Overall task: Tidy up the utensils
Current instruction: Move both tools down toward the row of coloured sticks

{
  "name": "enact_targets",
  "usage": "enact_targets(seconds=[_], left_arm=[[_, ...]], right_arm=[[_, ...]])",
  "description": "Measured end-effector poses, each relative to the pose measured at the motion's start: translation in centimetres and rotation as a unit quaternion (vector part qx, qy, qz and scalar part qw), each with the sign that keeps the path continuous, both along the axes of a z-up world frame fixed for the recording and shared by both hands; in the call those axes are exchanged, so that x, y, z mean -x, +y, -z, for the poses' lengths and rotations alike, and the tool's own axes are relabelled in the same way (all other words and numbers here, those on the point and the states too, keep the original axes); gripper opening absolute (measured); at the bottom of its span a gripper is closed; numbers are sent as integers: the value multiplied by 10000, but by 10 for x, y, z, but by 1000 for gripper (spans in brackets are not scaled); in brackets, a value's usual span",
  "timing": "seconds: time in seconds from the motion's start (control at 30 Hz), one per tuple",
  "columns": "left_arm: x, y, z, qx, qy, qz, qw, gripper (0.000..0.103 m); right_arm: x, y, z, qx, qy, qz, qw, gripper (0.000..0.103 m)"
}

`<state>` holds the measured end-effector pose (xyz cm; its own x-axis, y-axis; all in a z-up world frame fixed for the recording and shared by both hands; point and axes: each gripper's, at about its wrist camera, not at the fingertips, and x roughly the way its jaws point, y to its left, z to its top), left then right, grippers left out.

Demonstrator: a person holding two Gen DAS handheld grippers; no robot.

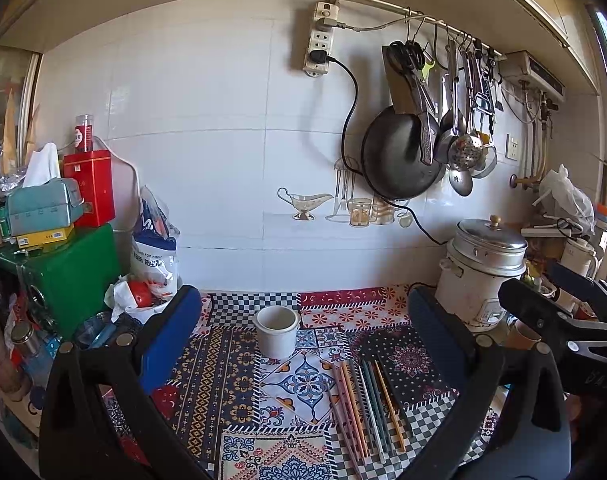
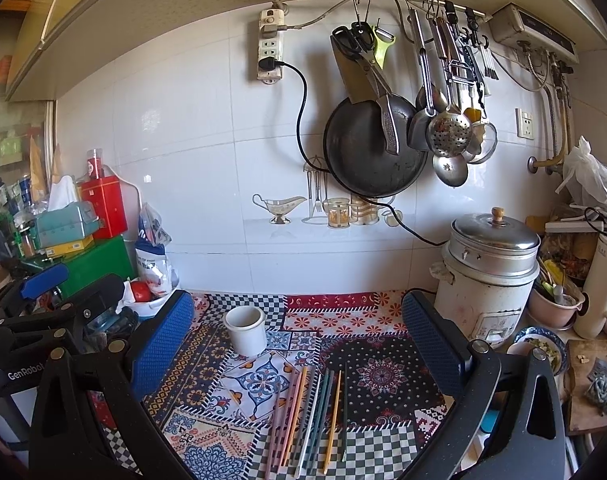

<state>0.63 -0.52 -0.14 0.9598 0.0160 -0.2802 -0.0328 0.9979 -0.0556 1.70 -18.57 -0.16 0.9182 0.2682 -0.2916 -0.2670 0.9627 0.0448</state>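
Observation:
Several coloured chopsticks lie side by side on the patterned cloth, pointing away from me. Behind them stands an empty white ceramic cup, upright. My left gripper hovers open above the cloth, its blue pads wide apart, the cup and chopsticks framed between them with nothing held. My right gripper is likewise open and empty over the same spot. In the left wrist view the right gripper shows at the right edge; in the right wrist view the left gripper shows at the left edge.
A white rice cooker with a metal lid stands at the right, its black cord running up the tiled wall. A wok, ladles and scissors hang above. A green box, tins, a tissue box and bags crowd the left. Bowls sit far right.

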Motion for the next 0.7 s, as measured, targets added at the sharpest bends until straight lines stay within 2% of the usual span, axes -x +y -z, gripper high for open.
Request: enact_targets(seconds=[0.37,0.5,0.6,0.7], left_arm=[[-21,11,12,86,246,62,9996,103],[-37,12,23,130,477,74,9988,103],[-51,13,35,136,682,55,9976,103],[-70,11,52,12,972,-66,9952,103]], right_arm=[[-13,2,9,138,231,132,9995,103],[-23,1,19,386,522,249,9976,103],[-35,-2,29,362,650,347,9966,103],[-49,-5,41,563,911,437,9933,103]])
